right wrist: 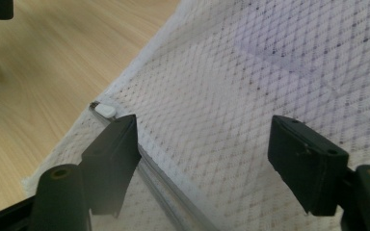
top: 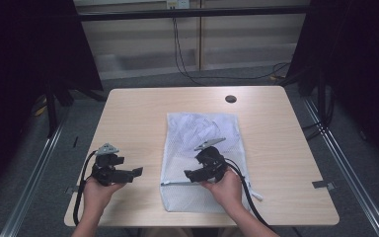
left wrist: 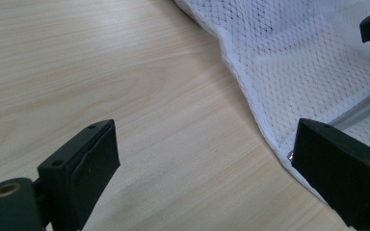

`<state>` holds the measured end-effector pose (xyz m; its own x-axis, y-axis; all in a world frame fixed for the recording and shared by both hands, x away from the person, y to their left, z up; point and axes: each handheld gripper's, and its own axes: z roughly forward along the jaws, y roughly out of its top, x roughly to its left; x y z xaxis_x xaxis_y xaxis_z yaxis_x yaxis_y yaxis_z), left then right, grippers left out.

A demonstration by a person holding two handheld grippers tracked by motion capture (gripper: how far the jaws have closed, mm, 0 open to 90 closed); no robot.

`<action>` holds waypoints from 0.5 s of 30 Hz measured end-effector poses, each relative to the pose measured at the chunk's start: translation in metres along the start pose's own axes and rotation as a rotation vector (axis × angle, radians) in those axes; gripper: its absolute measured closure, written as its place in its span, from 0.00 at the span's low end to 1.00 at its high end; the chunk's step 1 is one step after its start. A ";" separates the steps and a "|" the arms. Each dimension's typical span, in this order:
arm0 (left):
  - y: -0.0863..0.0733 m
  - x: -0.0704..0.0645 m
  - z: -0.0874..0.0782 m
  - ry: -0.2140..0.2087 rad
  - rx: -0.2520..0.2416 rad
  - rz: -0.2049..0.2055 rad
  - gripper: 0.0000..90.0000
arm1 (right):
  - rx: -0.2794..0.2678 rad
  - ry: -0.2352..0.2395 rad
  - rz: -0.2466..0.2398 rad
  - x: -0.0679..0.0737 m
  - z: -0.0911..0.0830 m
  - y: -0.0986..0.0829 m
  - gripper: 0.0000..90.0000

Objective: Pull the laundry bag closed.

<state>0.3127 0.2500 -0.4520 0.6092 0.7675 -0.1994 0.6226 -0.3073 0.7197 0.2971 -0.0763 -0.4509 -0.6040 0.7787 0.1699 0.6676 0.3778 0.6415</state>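
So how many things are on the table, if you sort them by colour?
White: 1, the white mesh zip-up laundry bag
Black: 3, the left gripper, the right gripper and a small round black disc
Total: 4

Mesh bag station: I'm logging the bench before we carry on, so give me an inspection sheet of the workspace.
Surface: light wood table, no spills seen.
Job's things: white mesh bag lying flat, zipper across its near end, white zipper pull at the bag's edge.
Clutter: small dark round spot near the far edge.
Grippers: left gripper open above bare wood beside the bag; right gripper open over the bag at the zipper.
Cables: a black cable trails from each gripper.
Surroundings: grey floor, dark curtains, wall wires.
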 end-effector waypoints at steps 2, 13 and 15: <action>0.000 0.000 -0.001 0.000 0.004 0.005 0.10 | -0.001 0.002 0.005 0.001 0.001 0.001 0.31; 0.001 0.001 -0.001 -0.005 0.009 0.006 0.10 | 0.016 0.035 0.008 0.010 0.006 0.003 0.36; 0.000 0.001 -0.001 -0.008 0.008 0.004 0.10 | 0.014 0.047 0.011 0.011 0.008 0.004 0.36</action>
<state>0.3129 0.2509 -0.4511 0.6152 0.7621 -0.2018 0.6242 -0.3145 0.7151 0.2963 -0.0619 -0.4520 -0.6162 0.7586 0.2119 0.6800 0.3766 0.6291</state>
